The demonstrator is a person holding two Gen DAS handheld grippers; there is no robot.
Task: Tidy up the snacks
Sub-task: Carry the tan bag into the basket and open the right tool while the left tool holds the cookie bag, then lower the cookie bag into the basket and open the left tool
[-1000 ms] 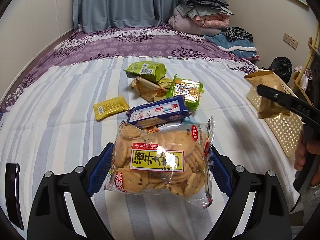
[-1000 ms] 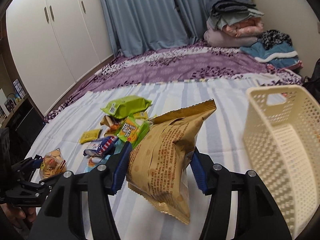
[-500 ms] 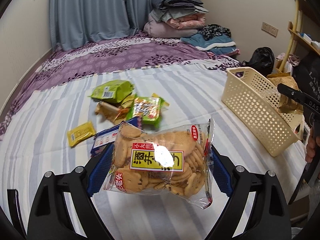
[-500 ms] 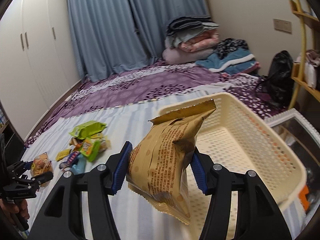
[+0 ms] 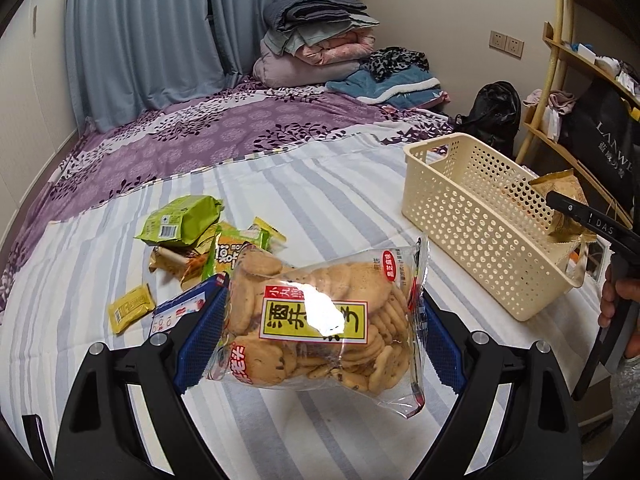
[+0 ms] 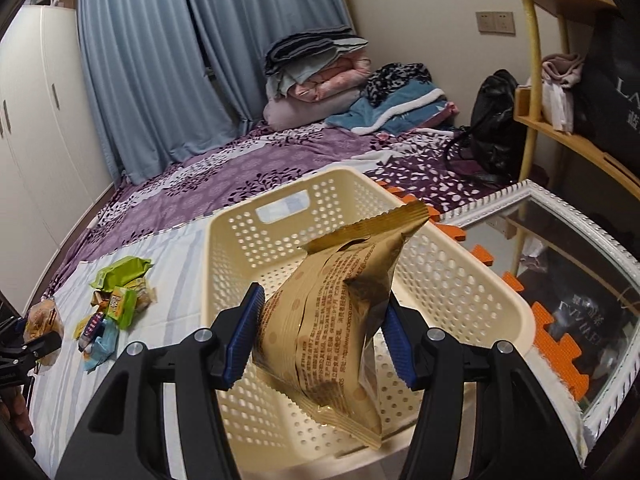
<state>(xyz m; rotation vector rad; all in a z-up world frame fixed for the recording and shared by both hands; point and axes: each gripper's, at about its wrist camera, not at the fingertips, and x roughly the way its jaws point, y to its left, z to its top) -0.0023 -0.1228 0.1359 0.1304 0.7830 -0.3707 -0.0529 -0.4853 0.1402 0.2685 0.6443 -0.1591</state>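
Basket [image 6: 460, 280] sits directly under the right tongs [image 6: 320, 334], and that explains the pose: these tongs pinch a brown snack bag [image 6: 332, 320] by its sides so it hangs upright over the open, still empty interior, its lower edge already below the rim. Held that way, the bag should fall flat onto the perforated floor once the grip loosens, rather than catching on a wall.

The left tongs [image 5: 320, 336] squeeze a clear bag of biscuits [image 5: 320, 320] from both sides, label up, lifted off the striped bed [image 5: 320, 208]. Gripping across the width keeps the brittle contents level and spares them from being crushed, I would judge. The basket lies ahead and to the right of these tongs, well apart, so this bag seems to be waiting its turn while the other is dropped.

Ahead and to the left of the left tongs, the remaining snacks lie in a loose heap on the bed: a green packet [image 5: 180, 222] at the far end, a small yellow sachet [image 5: 131, 307] apart from the rest, and several wrappers overlapping between them. They are untouched and will need fetching one at a time.
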